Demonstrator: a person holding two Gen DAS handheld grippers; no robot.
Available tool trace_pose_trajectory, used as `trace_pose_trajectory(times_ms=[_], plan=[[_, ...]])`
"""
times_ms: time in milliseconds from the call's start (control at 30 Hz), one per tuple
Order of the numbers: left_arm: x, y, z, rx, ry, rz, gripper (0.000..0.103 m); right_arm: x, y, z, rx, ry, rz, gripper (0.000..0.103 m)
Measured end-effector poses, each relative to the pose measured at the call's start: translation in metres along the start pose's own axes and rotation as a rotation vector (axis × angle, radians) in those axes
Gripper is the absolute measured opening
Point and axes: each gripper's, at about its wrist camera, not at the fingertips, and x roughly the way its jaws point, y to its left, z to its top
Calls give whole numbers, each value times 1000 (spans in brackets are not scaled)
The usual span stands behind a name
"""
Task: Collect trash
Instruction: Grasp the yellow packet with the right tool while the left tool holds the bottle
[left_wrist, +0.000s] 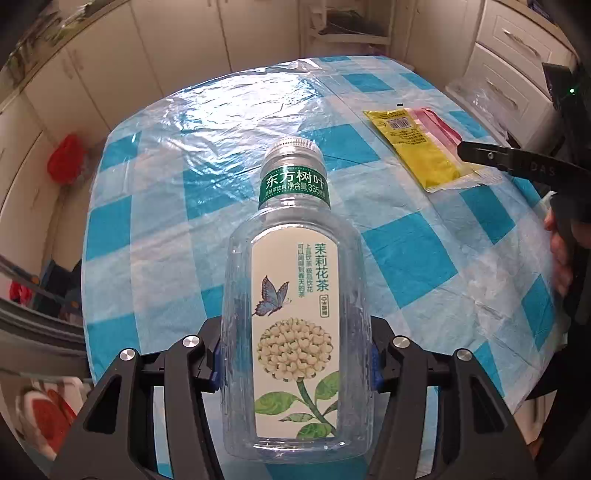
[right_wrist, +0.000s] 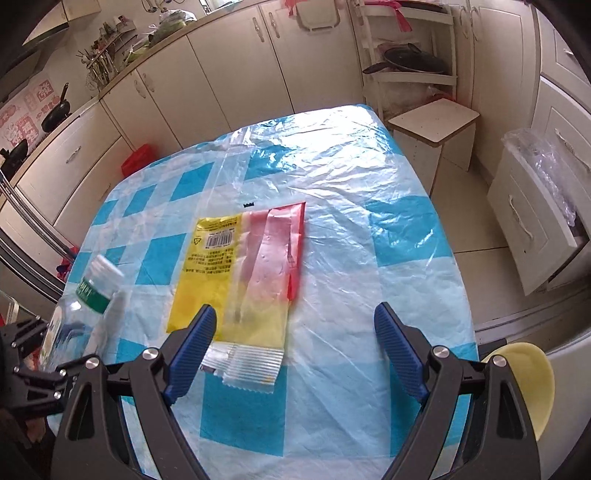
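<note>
With left gripper (left_wrist: 295, 363) clamped on empty bottle (left_wrist: 295, 295) for carrying off, right gripper (right_wrist: 295, 354) hangs wide, empty, straddling wrapper (right_wrist: 240, 273) at frame centre, likely next.

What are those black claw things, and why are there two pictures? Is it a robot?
No robot here: a person holds a claw-like tool in each hand, and a small camera sits on each tool, looking along its two fingers. One picture comes from the left tool, the other from the right.

The left gripper is squeezing a clear, empty-looking tea bottle with a silver cap. You can spot that same bottle at the left edge of the right camera's picture.

The right gripper is wide open, holding nothing. It hangs just over a flat yellow and pink wrapper, which lies on the table, covered with a blue checked cloth under clear plastic.

The bottle and wrapper are the trash to collect.
</note>
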Motion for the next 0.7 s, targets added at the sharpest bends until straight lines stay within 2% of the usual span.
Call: trace_pose_trajectory(times_ms=[33,67,100,133,167,200,267,433,700], plan=[[-3,0,-4,-29,-7,-2,53,2,6,0,-20,-9,-10,83],[-4,1,-8,-58,-15,-5,53,4,11,-1,-44,-14,-18,72],[-6,1,-11,-77,-20,-9,53,6,19,-1,-82,-20,-42,54],[-7,1,-14,-95,-25,-10,53,7,25,-2,-113,-17,-52,43],[-8,1,-16,-115,-29,-11,53,8,28,-2,-125,-4,-27,21],[-9,1,-18,-131,-32,-15,53,8,30,-2,-121,9,1,13],[-9,-1,-21,-150,-39,-23,53,3,32,-5,-133,13,20,6],[-15,-7,-33,-180,-53,7,53,-21,25,-14,-142,4,54,5],[-15,-27,-42,-203,-64,102,53,-54,3,-38,-143,3,69,2]])
